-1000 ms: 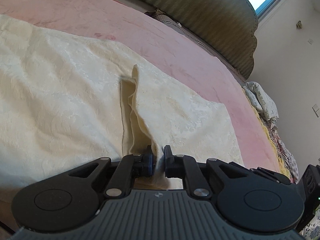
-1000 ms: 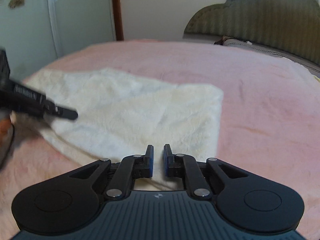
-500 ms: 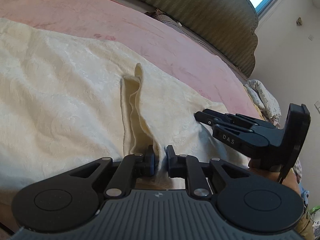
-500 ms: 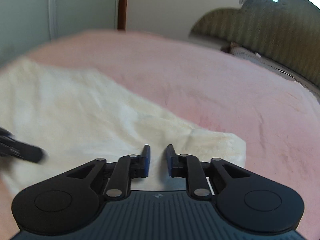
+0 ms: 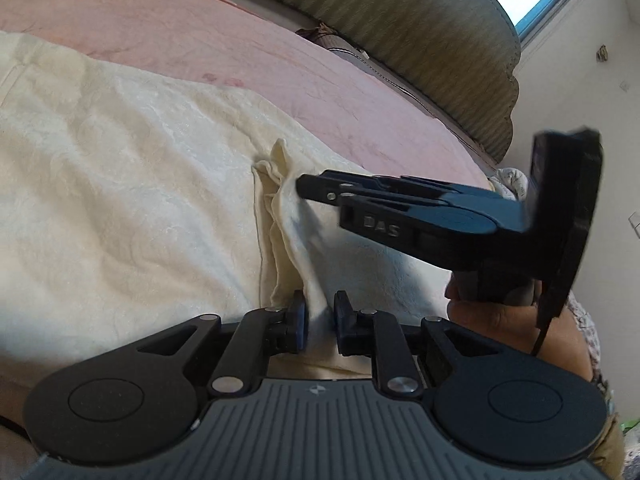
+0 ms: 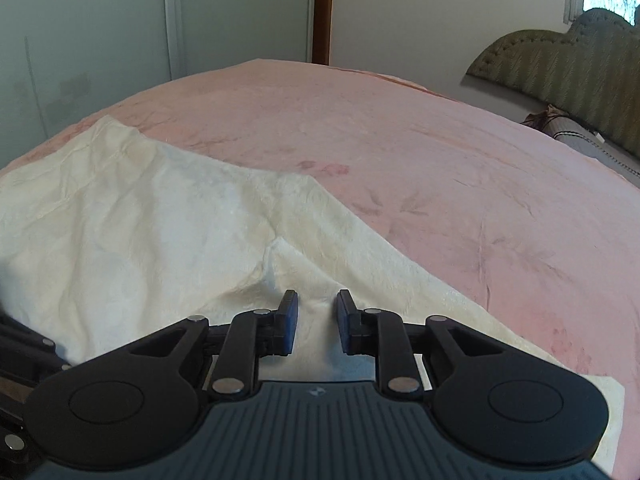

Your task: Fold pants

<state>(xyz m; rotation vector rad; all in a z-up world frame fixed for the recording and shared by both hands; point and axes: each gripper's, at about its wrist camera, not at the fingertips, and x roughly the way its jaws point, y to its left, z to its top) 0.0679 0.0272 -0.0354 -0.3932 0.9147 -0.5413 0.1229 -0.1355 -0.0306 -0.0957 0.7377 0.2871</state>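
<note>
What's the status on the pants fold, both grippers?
Left gripper: fabric ridge between fingers, a gap showing. Right gripper: open, over a raised fold. Pants spread on pink bedspread, unfolded. Nothing in the way.

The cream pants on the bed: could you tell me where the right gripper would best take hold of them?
Probably the raised ridge of the cream pants, beyond the left gripper, approached side-on from the right gripper's side: it stands proud of the pink bedspread, so fingers can straddle it.
</note>
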